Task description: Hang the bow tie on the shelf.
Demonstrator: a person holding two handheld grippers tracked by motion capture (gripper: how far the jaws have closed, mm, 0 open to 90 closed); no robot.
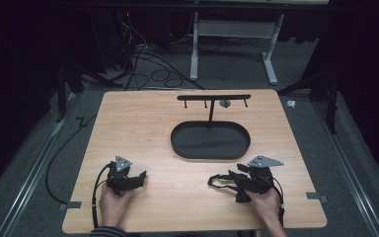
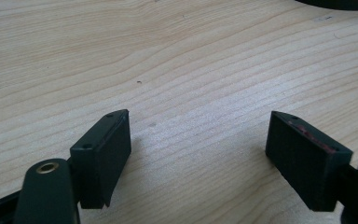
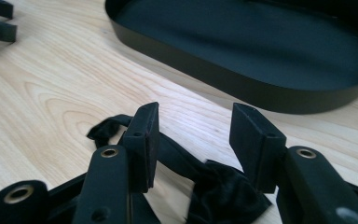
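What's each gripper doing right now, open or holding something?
Left gripper: open, nothing between the jaws, just bare table.
Right gripper: open, jaws straddling a black strap on the table, not clamped on it.

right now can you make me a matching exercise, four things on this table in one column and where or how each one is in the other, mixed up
Things:
1. oval tray
2. black fabric band
3. left gripper
4. small grey piece

Places or states:
A. on the bare wood, fingers wide apart with nothing between them
B. hanging under the crossbar of the stand
C. lying on the wood beneath the right gripper
D. in the middle of the table, nothing lying in it

Pairs: 1-D, 2-C, 3-A, 4-B
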